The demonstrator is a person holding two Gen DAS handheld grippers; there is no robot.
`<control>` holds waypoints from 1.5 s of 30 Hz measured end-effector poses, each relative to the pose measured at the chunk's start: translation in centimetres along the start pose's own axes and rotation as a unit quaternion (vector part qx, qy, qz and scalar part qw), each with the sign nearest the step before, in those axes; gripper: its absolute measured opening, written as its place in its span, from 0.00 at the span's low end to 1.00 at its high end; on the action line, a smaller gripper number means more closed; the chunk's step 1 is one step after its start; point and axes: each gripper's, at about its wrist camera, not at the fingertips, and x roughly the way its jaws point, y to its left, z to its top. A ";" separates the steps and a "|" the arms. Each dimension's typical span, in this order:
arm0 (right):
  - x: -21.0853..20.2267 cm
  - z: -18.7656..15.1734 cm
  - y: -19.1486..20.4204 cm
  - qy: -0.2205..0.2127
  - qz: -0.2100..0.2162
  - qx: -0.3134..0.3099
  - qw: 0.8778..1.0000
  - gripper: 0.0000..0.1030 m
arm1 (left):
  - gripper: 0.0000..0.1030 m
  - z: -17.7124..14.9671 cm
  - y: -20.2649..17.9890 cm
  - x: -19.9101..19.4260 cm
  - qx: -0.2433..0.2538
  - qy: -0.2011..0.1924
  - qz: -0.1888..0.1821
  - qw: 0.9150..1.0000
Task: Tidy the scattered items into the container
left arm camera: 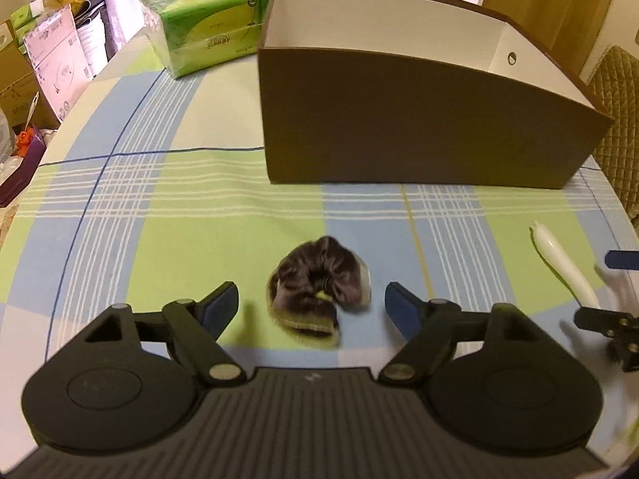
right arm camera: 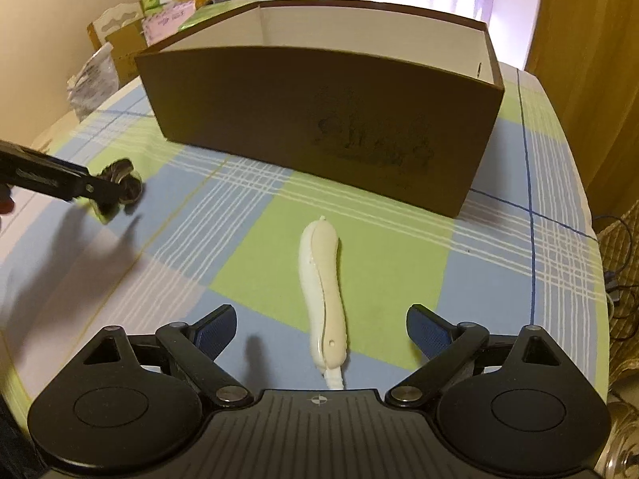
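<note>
Left wrist view: left gripper (left arm camera: 311, 303) hangs over the checked surface (left arm camera: 159, 207) with its fingers (left arm camera: 221, 305) spread apart, pads clear of the dark scrunchie (left arm camera: 319, 287), which lies on the cloth between and just ahead of the tips, released and untouched. Beyond it stands the brown box (left arm camera: 419, 127), open at the top, white inside, with nothing visible in the part of the interior shown. A green tissue pack (left arm camera: 207, 20) sits beside the box's far left corner. At the right edge lies the white handle-shaped item (left arm camera: 559, 259), with part of the right gripper (left arm camera: 611, 319) near it. Right wrist view: right gripper (right arm camera: 321, 325) has its fingers (right arm camera: 429, 329) spread wide, and the white handle-shaped item (right arm camera: 323, 291) lies lengthwise on the surface (right arm camera: 499, 279) between them, touched by neither pad. The brown box (right arm camera: 319, 119) stands beyond it, well apart. At the left edge the left gripper (right arm camera: 120, 189) appears blurred over the scrunchie (right arm camera: 127, 183); contact cannot be told from this view.
</note>
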 end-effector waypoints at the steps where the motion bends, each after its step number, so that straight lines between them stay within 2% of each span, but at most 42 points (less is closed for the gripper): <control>1: -0.1 0.0 -0.1 -0.002 0.000 0.002 1.000 0.94 | 0.73 0.1 -0.2 0.2 0.002 0.000 -0.001 1.000; 3: 0.0 0.1 -0.1 -0.002 -0.002 0.003 1.000 0.94 | 0.64 0.4 -0.5 0.9 0.008 0.003 -0.001 1.000; 9: -0.3 -0.1 -0.9 -0.003 -0.005 0.022 1.000 0.94 | 0.46 0.7 -0.8 2.1 0.033 0.005 0.004 0.999; 10: -0.4 -0.1 -1.0 -0.003 -0.005 0.026 1.000 0.94 | 0.42 0.7 -0.8 2.1 0.038 0.003 0.002 0.999; 11: -0.4 -0.1 -1.2 -0.002 -0.005 0.029 1.000 0.94 | 0.33 0.7 -0.8 1.9 0.043 0.001 -0.003 0.999; 14: -0.5 -0.2 -1.3 -0.001 -0.003 0.032 0.999 0.94 | 0.21 0.4 -1.1 1.5 0.061 -0.001 -0.025 0.998; 19: -0.6 -0.2 -1.4 0.000 -0.002 0.027 1.000 0.94 | 0.22 -1.2 -2.9 0.3 0.099 0.004 -0.070 0.993; 22: -0.8 -0.5 -1.3 -0.001 -0.001 0.029 1.000 0.94 | 0.34 -2.4 -3.8 -0.2 0.109 0.006 -0.061 0.992; 23: -0.8 -0.6 -1.2 -0.002 0.000 0.029 1.000 0.94 | 0.45 -2.7 -3.9 -0.2 0.107 0.006 -0.056 0.993; 25: -0.7 -0.7 -1.1 -0.001 0.002 0.027 1.000 0.94 | 0.51 -2.9 -4.0 0.0 0.103 0.006 -0.049 0.993; 28: -0.3 -0.8 -0.6 -0.002 0.001 0.017 1.000 0.94 | 0.48 -2.7 -4.1 0.5 0.100 0.006 -0.044 0.994; 32: 0.1 -0.7 0.1 -0.013 0.007 -0.002 1.000 0.94 | 0.32 -2.6 -4.3 0.8 0.104 0.003 -0.044 0.994; 36: 0.7 -0.7 0.7 -0.018 0.001 -0.022 1.000 0.93 | 0.28 -2.9 -4.4 0.8 0.111 0.001 -0.041 0.993; 37: 0.8 -0.8 0.7 -0.018 0.001 -0.026 1.000 0.77 | 0.28 -3.0 -4.4 0.7 0.112 0.001 -0.041 0.993; 39: 1.4 -0.8 0.7 -0.006 0.002 -0.026 1.000 0.59 | 0.27 -3.0 -4.3 0.6 0.111 0.002 -0.042 0.993; 42: 1.6 -0.8 0.6 -0.006 0.001 -0.023 1.000 0.59 | 0.27 -2.9 -4.3 0.6 0.110 0.003 -0.042 0.993; 43: 1.7 -0.8 0.7 -0.006 -0.001 -0.025 1.000 0.54 | 0.27 -2.9 -4.3 0.6 0.110 0.004 -0.042 0.993; 44: 1.7 -0.8 0.7 -0.007 -0.005 -0.030 1.000 0.45 | 0.27 -2.9 -4.4 0.5 0.111 0.004 -0.041 0.993; 45: 1.7 -0.8 0.8 -0.008 -0.009 -0.036 0.999 0.26 | 0.27 -2.9 -4.4 0.5 0.112 0.004 -0.041 0.993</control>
